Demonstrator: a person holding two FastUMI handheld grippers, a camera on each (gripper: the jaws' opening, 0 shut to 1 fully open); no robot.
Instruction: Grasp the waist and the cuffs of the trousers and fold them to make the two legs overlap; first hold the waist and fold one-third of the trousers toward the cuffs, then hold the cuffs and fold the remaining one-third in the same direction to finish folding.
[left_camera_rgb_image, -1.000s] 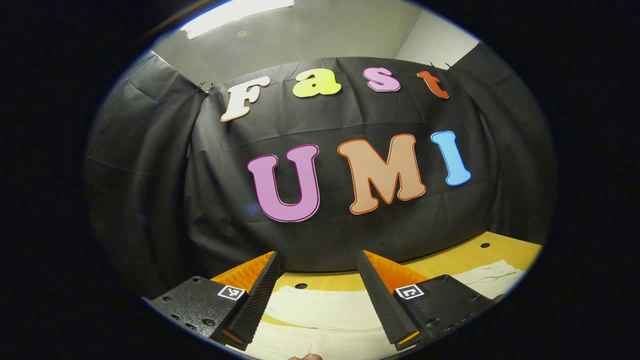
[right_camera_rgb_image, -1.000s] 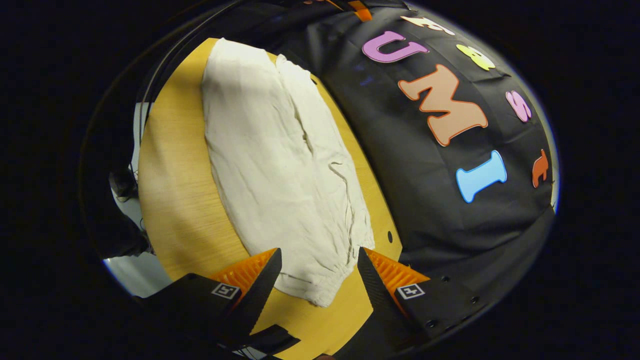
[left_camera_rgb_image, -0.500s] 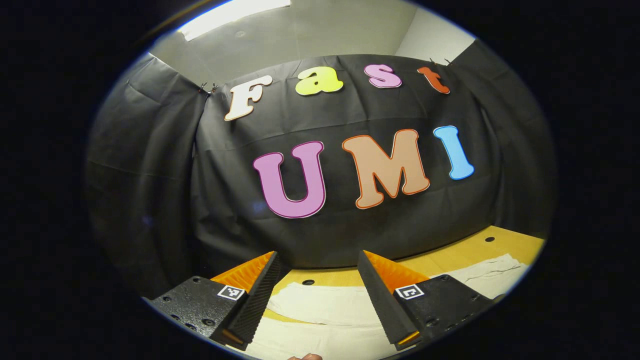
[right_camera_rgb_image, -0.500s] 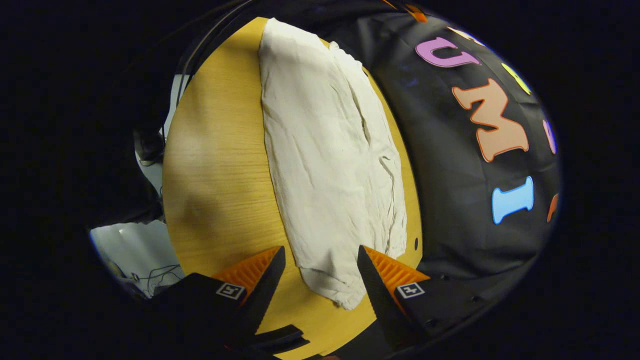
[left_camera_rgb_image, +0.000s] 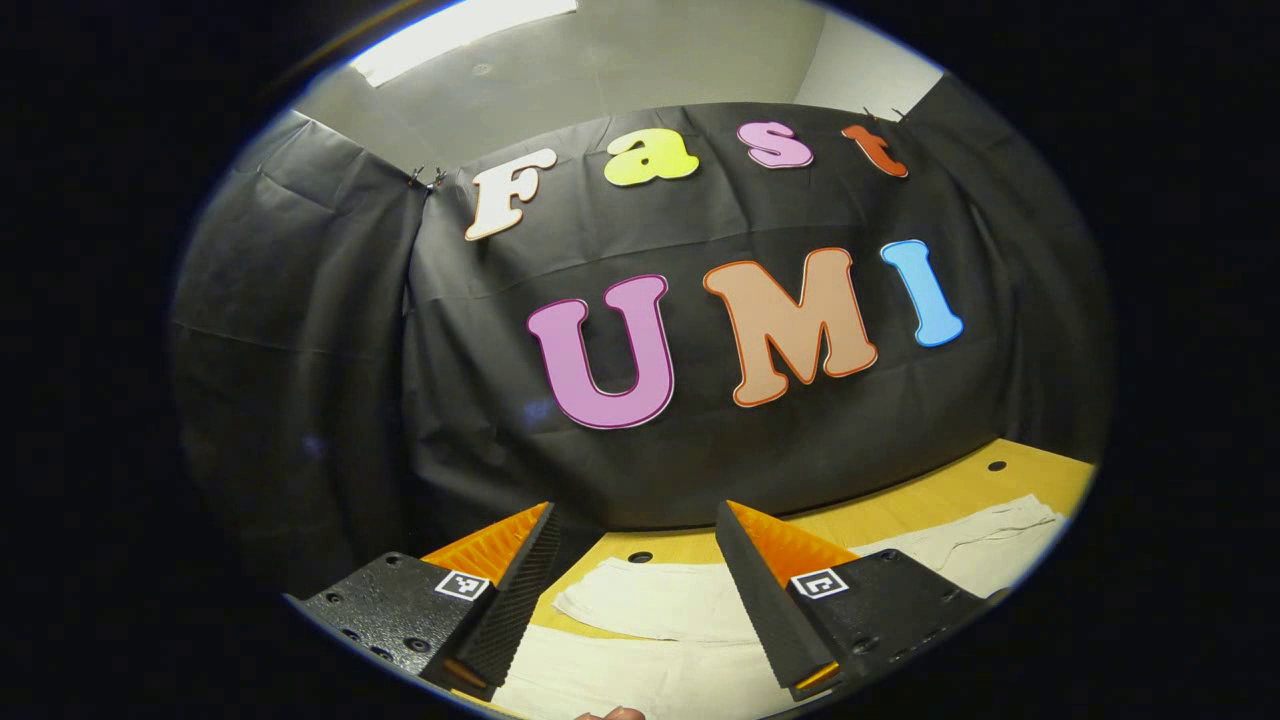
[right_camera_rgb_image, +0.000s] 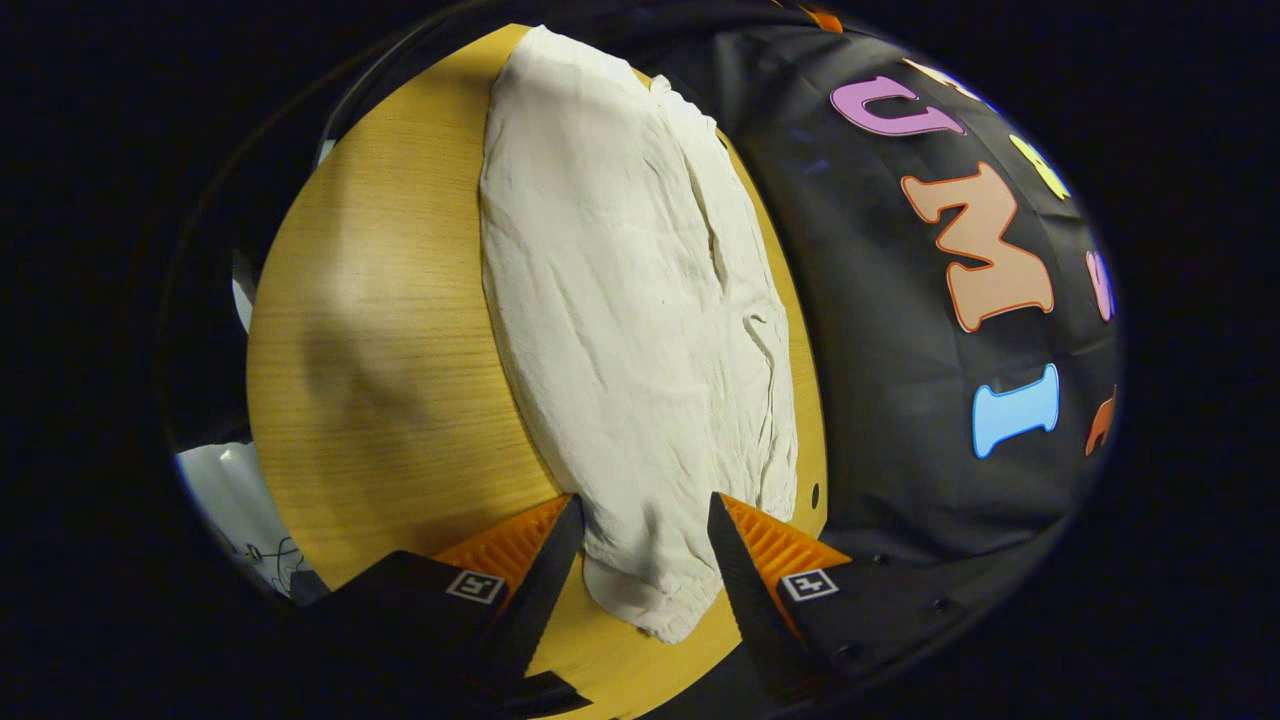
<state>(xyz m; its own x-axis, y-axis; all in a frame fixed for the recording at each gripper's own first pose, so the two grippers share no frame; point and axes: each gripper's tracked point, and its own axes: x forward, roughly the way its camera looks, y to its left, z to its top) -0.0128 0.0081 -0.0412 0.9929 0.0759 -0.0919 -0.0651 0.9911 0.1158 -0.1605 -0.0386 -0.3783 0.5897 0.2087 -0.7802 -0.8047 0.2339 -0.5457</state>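
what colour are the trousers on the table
Off-white, a plain cream with no pattern. The trousers show best in the right gripper view.

Trousers (left_camera_rgb_image: 650, 600) cut off below.

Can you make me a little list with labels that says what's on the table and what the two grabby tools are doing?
clothing: cream-white cotton trousers, lying flat lengthwise
surface: yellow wooden table
right tool: open, fingers either side of the trousers' near end
left tool: open, above the trousers' other end, not gripping
folding: not started
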